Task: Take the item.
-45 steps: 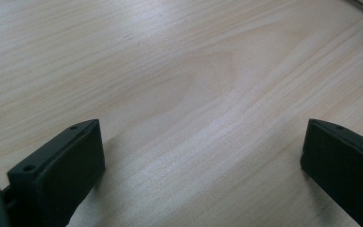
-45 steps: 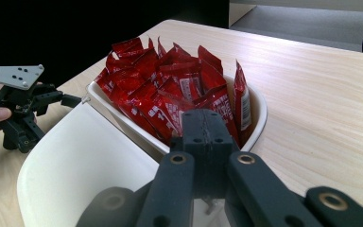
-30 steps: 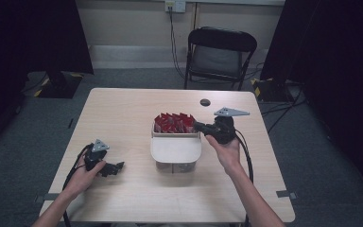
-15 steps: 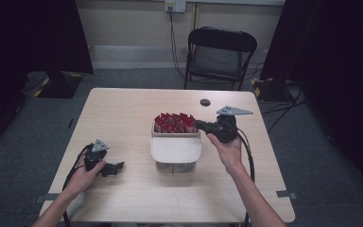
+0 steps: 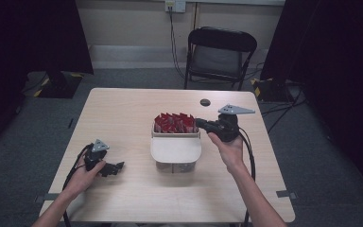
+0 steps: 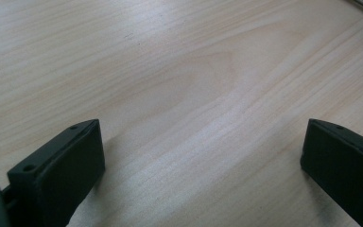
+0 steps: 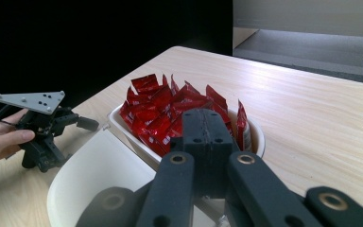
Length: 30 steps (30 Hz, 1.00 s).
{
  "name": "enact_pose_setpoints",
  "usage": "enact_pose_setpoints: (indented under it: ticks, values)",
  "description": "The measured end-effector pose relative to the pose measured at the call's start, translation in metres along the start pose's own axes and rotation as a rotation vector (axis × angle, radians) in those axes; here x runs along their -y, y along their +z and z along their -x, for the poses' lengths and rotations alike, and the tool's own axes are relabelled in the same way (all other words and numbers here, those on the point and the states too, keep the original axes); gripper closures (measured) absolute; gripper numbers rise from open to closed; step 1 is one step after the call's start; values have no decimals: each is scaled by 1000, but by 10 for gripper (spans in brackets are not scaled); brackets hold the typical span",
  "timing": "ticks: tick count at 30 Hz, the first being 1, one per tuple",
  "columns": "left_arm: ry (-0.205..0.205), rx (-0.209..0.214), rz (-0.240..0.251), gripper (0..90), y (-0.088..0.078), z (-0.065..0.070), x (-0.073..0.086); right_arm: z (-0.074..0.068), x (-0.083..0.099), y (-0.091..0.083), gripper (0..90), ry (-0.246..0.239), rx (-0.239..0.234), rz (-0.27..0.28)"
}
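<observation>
On the left, the left gripper (image 5: 116,167) rests low on the tabletop (image 5: 123,113), its fingers (image 6: 61,165) spread wide apart with only bare wood between them. To the right of those fingers, well apart, stands the white container (image 5: 176,150) with its lid tilted open. The red packets (image 5: 174,123) stand packed in its far half. The right gripper (image 5: 200,124) hangs at the packets' right edge, fingers (image 7: 208,137) pressed together, nothing between them.
</observation>
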<state>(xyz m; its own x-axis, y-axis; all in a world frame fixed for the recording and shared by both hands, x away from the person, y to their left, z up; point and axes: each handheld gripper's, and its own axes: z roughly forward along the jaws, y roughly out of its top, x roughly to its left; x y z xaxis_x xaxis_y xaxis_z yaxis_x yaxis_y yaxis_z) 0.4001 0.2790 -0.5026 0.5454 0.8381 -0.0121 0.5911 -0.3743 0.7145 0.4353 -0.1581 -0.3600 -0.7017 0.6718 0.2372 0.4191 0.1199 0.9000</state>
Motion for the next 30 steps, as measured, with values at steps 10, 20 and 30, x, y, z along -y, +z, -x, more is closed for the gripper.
enact_pose_setpoints:
  ticks: [10, 20, 30]
  values:
    - [0, 0, -1, 0, 0, 0, 0, -1, -4, -5, 900, 0, -6, 21]
    - [0, 0, 0, 0, 0, 0, 0, -1, -6, -8, 900, 2, -12, 33]
    - [0, 0, -1, 0, 0, 0, 0, -4, -13, -16, 900, 0, -25, 63]
